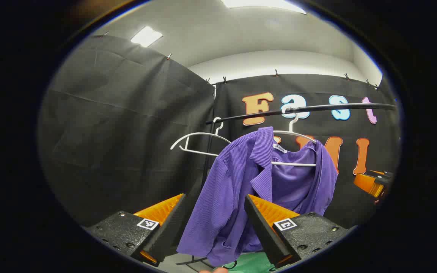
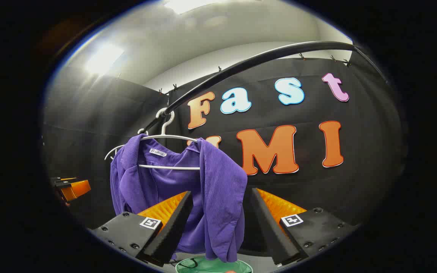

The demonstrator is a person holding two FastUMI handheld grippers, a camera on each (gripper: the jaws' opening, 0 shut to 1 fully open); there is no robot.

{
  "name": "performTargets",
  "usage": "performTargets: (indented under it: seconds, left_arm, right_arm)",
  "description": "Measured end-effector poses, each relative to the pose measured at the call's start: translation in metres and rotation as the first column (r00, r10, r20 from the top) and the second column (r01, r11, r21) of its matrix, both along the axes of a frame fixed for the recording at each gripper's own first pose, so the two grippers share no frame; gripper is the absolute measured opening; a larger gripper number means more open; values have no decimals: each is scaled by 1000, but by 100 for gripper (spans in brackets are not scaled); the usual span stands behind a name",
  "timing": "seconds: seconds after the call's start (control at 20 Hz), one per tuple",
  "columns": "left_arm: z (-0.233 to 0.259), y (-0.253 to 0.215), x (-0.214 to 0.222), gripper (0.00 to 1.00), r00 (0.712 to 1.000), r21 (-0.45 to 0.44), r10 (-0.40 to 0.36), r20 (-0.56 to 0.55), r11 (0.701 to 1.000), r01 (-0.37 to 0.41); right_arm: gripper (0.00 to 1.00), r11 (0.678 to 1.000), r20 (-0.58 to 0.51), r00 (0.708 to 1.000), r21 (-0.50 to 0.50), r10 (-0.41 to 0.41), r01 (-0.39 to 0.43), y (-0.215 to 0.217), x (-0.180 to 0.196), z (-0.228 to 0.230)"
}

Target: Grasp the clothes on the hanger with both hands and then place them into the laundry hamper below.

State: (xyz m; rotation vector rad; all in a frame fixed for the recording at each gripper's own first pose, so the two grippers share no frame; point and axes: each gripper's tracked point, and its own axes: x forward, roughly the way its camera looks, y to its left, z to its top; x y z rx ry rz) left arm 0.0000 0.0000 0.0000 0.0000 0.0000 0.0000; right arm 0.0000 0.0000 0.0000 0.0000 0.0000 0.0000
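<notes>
We hold the left gripper [image 1: 214,223] and right gripper [image 2: 218,223] spread apart around the hanging purple shirt [image 1: 241,182], ready to clamp each side above the green hamper [image 2: 212,266].

The ribbed purple shirt [image 1: 237,182] is one even violet, its fabric marked by fine vertical cords, and the smooth inner back shows a slightly lighter purple; a small white label [image 1: 279,148] sits at its collar. It hangs on a thin white plastic hanger [image 1: 298,163], and a second bare white hanger [image 1: 194,146] is the same plain white. Both hook over a glossy black metal rail [image 1: 317,108]. The round green laundry hamper [image 2: 211,266] below is a flat mint green with a darker rim. The booth's cloth wall [image 1: 120,132] is matt black, and the ceiling [image 1: 218,34] is plain white with bright white light panels [image 1: 146,36].
</notes>
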Motion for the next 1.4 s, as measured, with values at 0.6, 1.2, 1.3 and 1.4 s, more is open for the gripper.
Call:
performTargets:
  seconds: [0.6,1.2,1.3,1.4]
  left_arm:
    - [2,17,1,92,1000,-1,-5,3,1000,5]
    - [10,-32,22,95,991,-65,-124,43,990,126]
    - [16,-38,25,92,989,-63,-133,71,989,137]
    - [18,-43,29,92,985,-58,-150,83,986,155]
  right_arm:
    - [94,1000,10,1000,-13,-14,14,17,3,2]
    - [94,998,-9,998,-28,-55,55,32,-2,-11]
    - [99,997,-15,998,-25,-67,66,31,-9,-11]
    - [94,996,-17,996,-28,-84,83,29,-13,-11]
